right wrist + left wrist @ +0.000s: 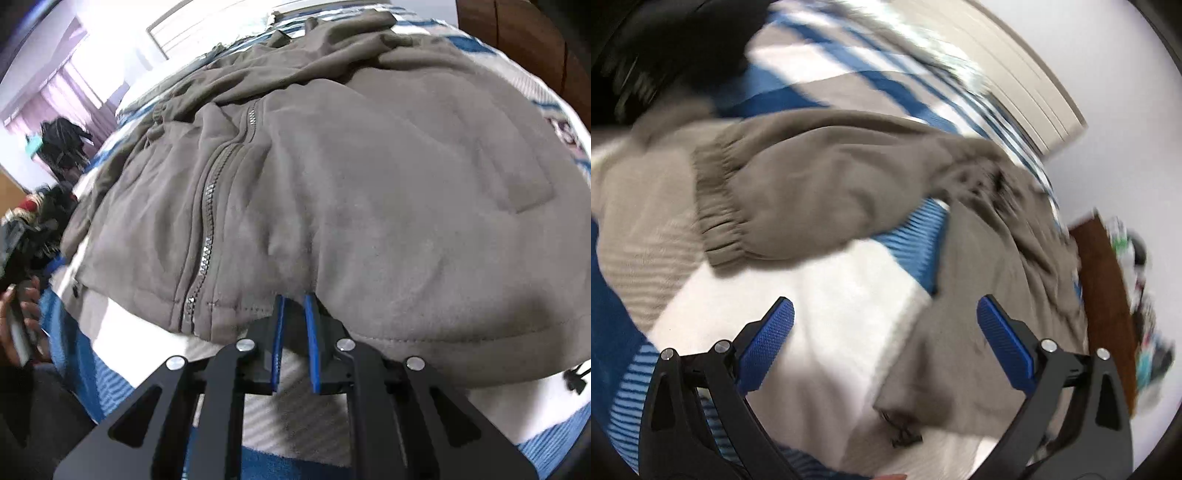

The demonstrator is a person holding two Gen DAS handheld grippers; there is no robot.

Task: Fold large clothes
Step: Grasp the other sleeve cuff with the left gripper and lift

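Observation:
A large grey-brown zip jacket [369,177] lies spread on a bed with a blue, white and grey cover [827,302]. In the right wrist view its zipper [207,229] runs down the front. My right gripper [294,301] is shut on the jacket's bottom hem, the blue pads pinching the cloth. In the blurred left wrist view a sleeve with an elastic cuff [720,206] lies across the bed and the jacket body [990,295] lies to the right. My left gripper [884,310] is open and empty above the white patch of cover, beside the jacket's edge.
A brown wooden piece of furniture [1108,295] stands by the bed's right side, also in the right wrist view [517,44]. A dark bag [62,144] and cluttered items [33,221] sit at the left. A hand holding a gripper handle [18,314] shows at the left edge.

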